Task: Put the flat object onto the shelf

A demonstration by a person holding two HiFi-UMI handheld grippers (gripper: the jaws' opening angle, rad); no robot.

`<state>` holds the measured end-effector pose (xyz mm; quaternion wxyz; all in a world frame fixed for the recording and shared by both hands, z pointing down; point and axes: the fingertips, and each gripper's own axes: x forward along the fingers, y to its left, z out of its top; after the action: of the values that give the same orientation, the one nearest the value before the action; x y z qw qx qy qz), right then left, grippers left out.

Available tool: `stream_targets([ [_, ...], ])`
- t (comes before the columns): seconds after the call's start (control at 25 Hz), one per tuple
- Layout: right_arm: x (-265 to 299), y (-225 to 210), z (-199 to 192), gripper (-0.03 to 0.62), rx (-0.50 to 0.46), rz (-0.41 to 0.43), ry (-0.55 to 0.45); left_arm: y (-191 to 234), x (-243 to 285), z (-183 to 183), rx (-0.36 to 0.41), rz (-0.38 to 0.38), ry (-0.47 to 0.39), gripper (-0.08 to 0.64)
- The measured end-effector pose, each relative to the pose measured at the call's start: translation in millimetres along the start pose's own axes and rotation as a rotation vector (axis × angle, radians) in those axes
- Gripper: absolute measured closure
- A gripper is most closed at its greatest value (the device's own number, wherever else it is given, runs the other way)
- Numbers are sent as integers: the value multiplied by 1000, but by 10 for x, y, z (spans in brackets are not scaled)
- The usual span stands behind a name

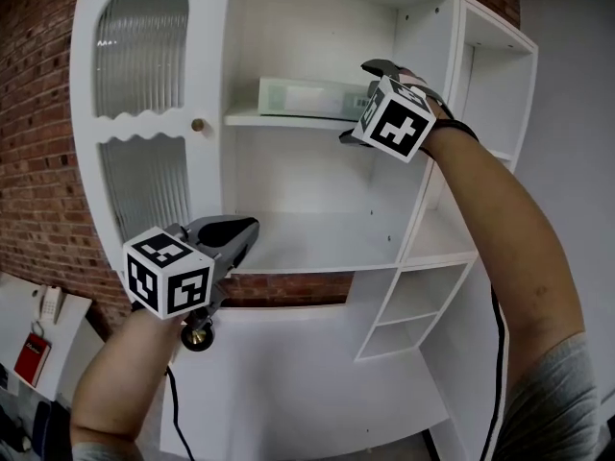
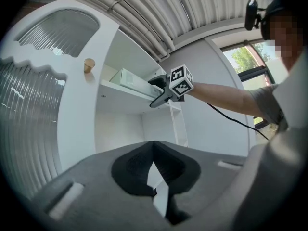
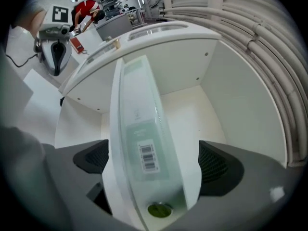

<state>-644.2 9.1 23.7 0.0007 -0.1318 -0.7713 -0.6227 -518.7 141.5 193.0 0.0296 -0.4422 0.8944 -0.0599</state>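
Observation:
The flat object is a pale green and white box (image 1: 306,97) lying on the upper shelf (image 1: 252,119) of a white cabinet. My right gripper (image 1: 360,102) reaches in at the box's right end, one finger above it and one below. In the right gripper view the box (image 3: 142,129) runs between the wide-set jaws of my right gripper (image 3: 154,160), and the pads stand at its edges without pressing. The left gripper view shows the box (image 2: 132,79) and the right gripper (image 2: 159,93) from below. My left gripper (image 1: 245,230) hangs low by the lower shelf, shut and empty (image 2: 154,170).
A closed cabinet door with ribbed glass (image 1: 144,56) and a round knob (image 1: 198,125) stands left of the shelves. Below is a wider shelf (image 1: 317,248); small side compartments (image 1: 423,296) lie to the right. A brick wall (image 1: 38,113) is behind, and a red item (image 1: 34,358) sits at lower left.

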Motion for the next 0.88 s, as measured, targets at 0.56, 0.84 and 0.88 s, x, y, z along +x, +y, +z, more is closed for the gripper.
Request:
stream_targets([
  [0.56, -1638, 457, -1096, 202, 329, -14, -71, -1124, 630, 347, 32, -209, -38, 561],
  [0.84, -2672, 795, -2016, 348, 471, -88, 18, -2122, 1161, 374, 37, -393, -53, 560],
  [0.88, -2820, 860, -2156, 358, 500, -98, 35, -2289, 1243, 373, 35, -424, -55, 561],
])
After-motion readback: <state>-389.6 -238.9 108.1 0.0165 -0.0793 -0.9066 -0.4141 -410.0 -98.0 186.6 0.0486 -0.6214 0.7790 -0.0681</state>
